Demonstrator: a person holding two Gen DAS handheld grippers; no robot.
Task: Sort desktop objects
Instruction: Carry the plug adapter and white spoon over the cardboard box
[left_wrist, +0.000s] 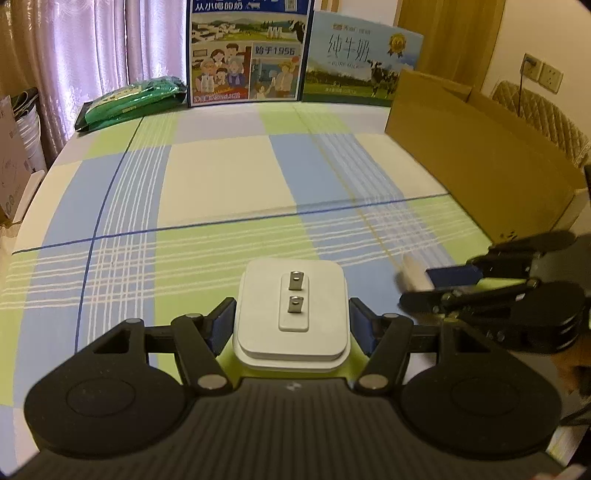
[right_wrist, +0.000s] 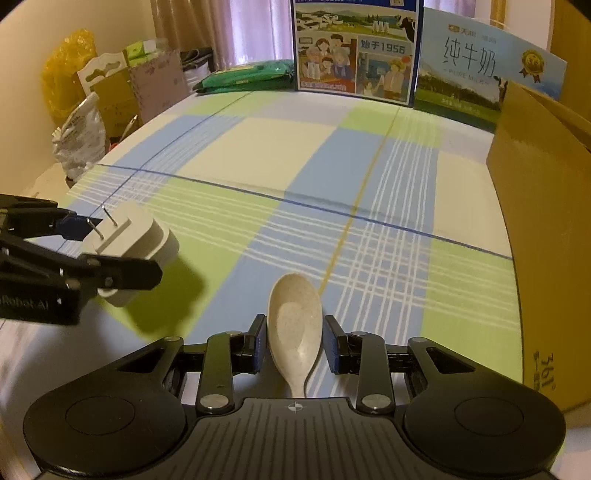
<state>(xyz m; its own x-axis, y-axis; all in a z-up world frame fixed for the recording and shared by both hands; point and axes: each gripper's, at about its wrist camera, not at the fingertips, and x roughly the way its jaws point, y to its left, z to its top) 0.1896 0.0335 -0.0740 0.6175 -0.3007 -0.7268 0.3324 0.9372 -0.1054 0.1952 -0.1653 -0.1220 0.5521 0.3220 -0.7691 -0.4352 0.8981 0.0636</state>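
The white plug adapter (left_wrist: 292, 317) sits clamped between the blue pads of the left gripper (left_wrist: 291, 325), prongs facing up toward the camera, held clear above the tablecloth (left_wrist: 221, 177). The jaws are closed against its two sides. In the right wrist view the same adapter (right_wrist: 129, 236) appears to the left, raised off the cloth with a shadow beneath it.

The beige spoon (right_wrist: 294, 325) lies between the fingers of the right gripper (right_wrist: 295, 343), bowl pointing forward, handle running back toward the camera. The pads stand just beside the bowl on each side (contact cannot be confirmed from this angle), so whether the spoon is gripped cannot be told. In the left wrist view the right gripper (left_wrist: 417, 286) is blurred at the right edge.

Ahead and to the right of both grippers stands an open cardboard box (left_wrist: 480, 166). Farther ahead, two milk cartons (left_wrist: 247, 51) stand upright at the table's far edge, with a green packet (left_wrist: 133, 99) lying to their left.
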